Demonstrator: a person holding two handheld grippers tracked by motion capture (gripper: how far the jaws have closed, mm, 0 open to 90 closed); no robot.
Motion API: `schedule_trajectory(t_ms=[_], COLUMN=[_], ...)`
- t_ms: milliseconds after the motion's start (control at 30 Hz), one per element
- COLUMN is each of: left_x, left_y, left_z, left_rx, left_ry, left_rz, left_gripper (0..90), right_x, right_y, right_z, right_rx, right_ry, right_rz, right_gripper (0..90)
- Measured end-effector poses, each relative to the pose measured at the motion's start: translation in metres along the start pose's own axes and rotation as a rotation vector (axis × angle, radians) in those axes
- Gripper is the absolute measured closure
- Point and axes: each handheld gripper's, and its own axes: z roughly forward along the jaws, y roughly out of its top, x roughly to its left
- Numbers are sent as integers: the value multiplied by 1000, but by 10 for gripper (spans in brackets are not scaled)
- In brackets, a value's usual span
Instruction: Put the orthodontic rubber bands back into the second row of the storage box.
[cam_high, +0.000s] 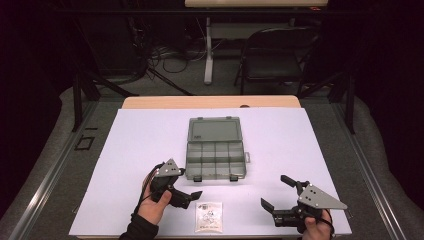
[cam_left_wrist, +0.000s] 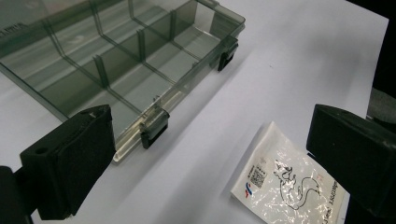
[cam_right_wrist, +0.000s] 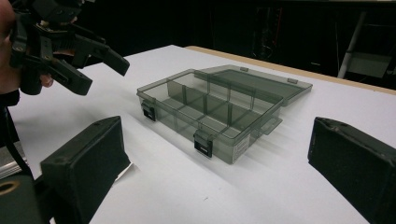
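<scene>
A smoky clear compartment box (cam_high: 215, 150) lies open in the middle of the white table sheet, its lid folded back flat. A small printed plastic bag (cam_high: 209, 216) lies flat near the front edge. My left gripper (cam_high: 191, 184) is open, just left of the box's front corner and above the bag. In the left gripper view, the open left gripper (cam_left_wrist: 210, 158) has the box (cam_left_wrist: 116, 60) beyond its left jaw and the bag (cam_left_wrist: 289, 186) by its right jaw. My right gripper (cam_high: 275, 191) is open at the front right. In the right gripper view, the open right gripper (cam_right_wrist: 219, 163) frames the box (cam_right_wrist: 210, 112).
The box has two black latches (cam_left_wrist: 154, 130) on its front wall, and its compartments look empty. The other hand's gripper (cam_right_wrist: 105, 77) hovers at the upper left of the right gripper view. White sheet (cam_high: 300, 140) covers the table; a chair (cam_high: 275, 55) stands beyond it.
</scene>
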Motion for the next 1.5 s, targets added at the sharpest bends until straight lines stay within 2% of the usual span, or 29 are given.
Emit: schedule_trajectory(t_ms=[300, 400, 567, 600, 667, 767, 833, 900, 1000, 1133, 1433, 1500], left_x=[-6, -10, -15, -15, -17, -19, -21, -21, -23, -24, -29, -30], left_y=[1, 1, -1, -1, -2, -3, -4, -5, -7, -9, -15, -16], left_z=[16, 21, 29, 29, 29, 31, 33, 35, 38, 42, 49, 50], left_rx=[58, 78, 112, 111, 108, 124, 132, 141, 143, 158, 173, 173], left_ry=[-7, -4, -30, -33, -39, -54, -54, -68, -76, -76, -49, -46], left_rz=[-2, 22, 55, 59, 85, 92, 95, 87, 92, 73, 102, 109], left_gripper=[5, 5, 16, 42, 148, 192, 299, 339, 456, 487, 549, 586], right_x=[0, 0, 0, 0, 0, 0, 0, 0, 0, 0, 0, 0], right_y=[0, 0, 0, 0, 0, 0, 0, 0, 0, 0, 0, 0], right_z=[0, 0, 0, 0, 0, 0, 0, 0, 0, 1, 1, 0], right_rx=[3, 2, 9, 9, 10, 9, 9, 10, 8, 9, 10, 13], right_ry=[1, 1, 1, 1, 1, 1, 2, 3, 4, 4, 5, 4], right_rz=[-3, -1, -4, -4, -4, -3, -3, -4, -4, -3, -2, -2], right_gripper=[33, 33, 33, 34, 33, 34, 34, 33, 33, 34, 33, 34])
